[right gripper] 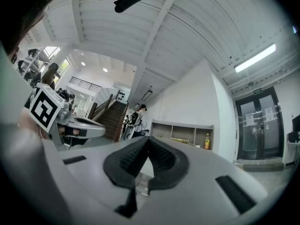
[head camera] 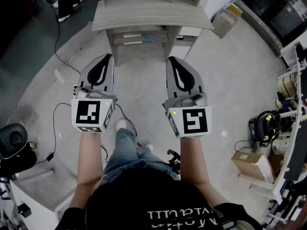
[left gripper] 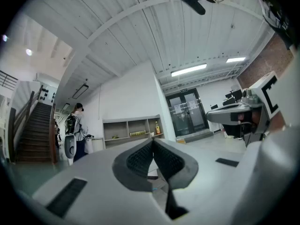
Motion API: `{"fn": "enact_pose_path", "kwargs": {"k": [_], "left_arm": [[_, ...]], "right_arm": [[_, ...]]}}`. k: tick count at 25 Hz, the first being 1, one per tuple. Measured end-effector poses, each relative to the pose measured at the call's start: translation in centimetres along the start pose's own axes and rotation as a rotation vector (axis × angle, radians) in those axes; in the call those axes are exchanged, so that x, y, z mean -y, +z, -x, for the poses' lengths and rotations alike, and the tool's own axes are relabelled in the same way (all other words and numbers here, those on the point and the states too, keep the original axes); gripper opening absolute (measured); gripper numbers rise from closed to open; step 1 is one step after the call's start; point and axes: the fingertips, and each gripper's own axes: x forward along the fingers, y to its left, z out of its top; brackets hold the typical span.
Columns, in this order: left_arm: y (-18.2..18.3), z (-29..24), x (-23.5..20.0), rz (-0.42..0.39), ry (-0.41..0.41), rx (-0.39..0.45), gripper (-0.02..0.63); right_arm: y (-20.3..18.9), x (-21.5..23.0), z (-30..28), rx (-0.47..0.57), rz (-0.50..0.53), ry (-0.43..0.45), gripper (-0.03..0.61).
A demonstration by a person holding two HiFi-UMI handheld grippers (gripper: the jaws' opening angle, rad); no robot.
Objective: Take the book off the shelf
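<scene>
Holding stance, entry by item.

- **Left gripper** (head camera: 106, 59): roughly level, tips towards the grey shelf unit (head camera: 153, 14). Jaws clenched, ribbed pads (left gripper: 139, 159) meeting at the tip, nothing between them.
- **Right gripper** (head camera: 173, 61): beside the left and parallel to it. Jaws clenched too, and empty.
- **Book**: not identified for certain. A flat pale stack (head camera: 138, 36) lies on the unit's lower tier, ahead of both sets of tips and roughly midway between their lines, well apart from each. By my judgement it is the likeliest candidate.
- **Wall shelf** (left gripper: 131, 128): far beyond the tips in both gripper views, with a bottle (right gripper: 207, 141) at one end. No book can be made out there.
- **Step in hand**: the approach, judged barely begun.
- **Handling notes**:
  - Part one pair of jaws before the tips reach the tier, not at it.
  - Bring the tips lower, since the tier sits under the top board and they would otherwise meet its edge.
  - Straddle the book's near edge with one pad above and one below, then close firmly.
  - Draw it straight back towards the body, so that anything beneath stays put.
</scene>
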Motion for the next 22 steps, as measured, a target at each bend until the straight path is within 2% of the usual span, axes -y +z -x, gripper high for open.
{"fn": "enact_pose_path", "kwargs": {"k": [4, 10, 14, 22], "left_arm": [[0.0, -0.4, -1.8, -0.014, 0.000, 0.018, 0.011], [0.4, -2.7, -6.8, 0.004, -0.004, 0.053, 0.011], [0.5, -5.3, -10.6, -0.026, -0.012, 0.066, 0.011], [-1.8, -10.6, -18.5, 0.011, -0.025, 0.094, 0.011]], "right_arm": [[0.3, -0.6, -1.4, -0.006, 0.028, -0.016, 0.014], [2.0, -3.0, -6.4, 0.002, 0.181, -0.007, 0.014], [3.0, -3.4, -10.8, 0.025, 0.117, -0.022, 0.014], [0.8, -3.4, -19.6, -0.012, -0.030, -0.059, 0.019]]}}
